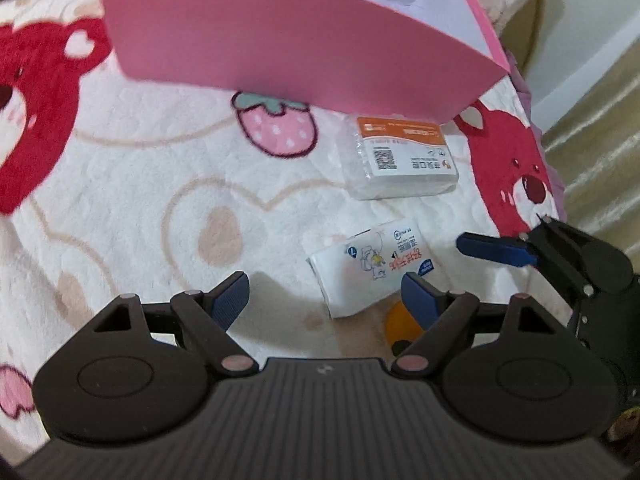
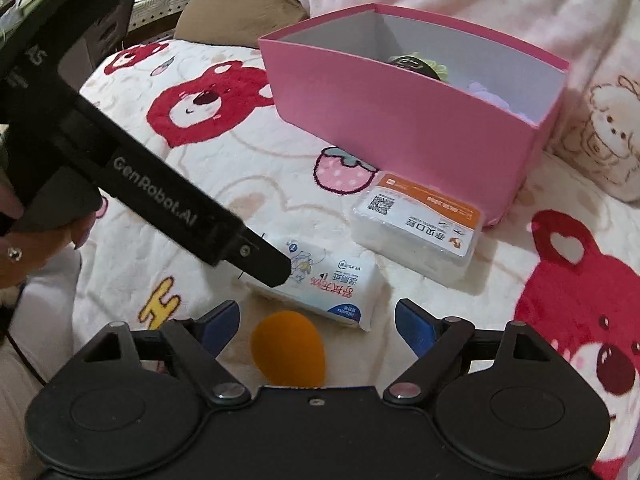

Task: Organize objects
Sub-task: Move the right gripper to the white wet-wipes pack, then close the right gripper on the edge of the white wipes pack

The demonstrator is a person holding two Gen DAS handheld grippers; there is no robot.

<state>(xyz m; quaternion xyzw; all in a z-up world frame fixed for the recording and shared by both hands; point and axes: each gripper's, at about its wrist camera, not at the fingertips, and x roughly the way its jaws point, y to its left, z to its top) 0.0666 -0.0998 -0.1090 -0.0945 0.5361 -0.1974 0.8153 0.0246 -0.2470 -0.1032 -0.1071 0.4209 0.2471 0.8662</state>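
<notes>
Right now we hold both grippers low over the bear-print blanket (image 2: 132, 216). Our right gripper (image 2: 318, 326) has its two blue fingers spread wide and it grips nothing; the orange egg-shaped sponge (image 2: 289, 350) lies on the blanket between them, and we cannot tell if a finger touches it. Just beyond the sponge, at 12 o'clock, lies the white wipes pack (image 2: 326, 284), tilted. The clear plastic box with an orange label (image 2: 416, 226) is at 1 o'clock from the wipes pack, near it and just in front of the pink storage box (image 2: 384, 120). Inside the pink storage box we see a purple thing and a dark thing, but not clearly.

Our left gripper (image 1: 326, 296) is also wide open and empty. In its view the wipes pack (image 1: 370, 272) lies just ahead, toward 1 o'clock, and the right gripper (image 1: 496, 250) comes in at 3 o'clock.
</notes>
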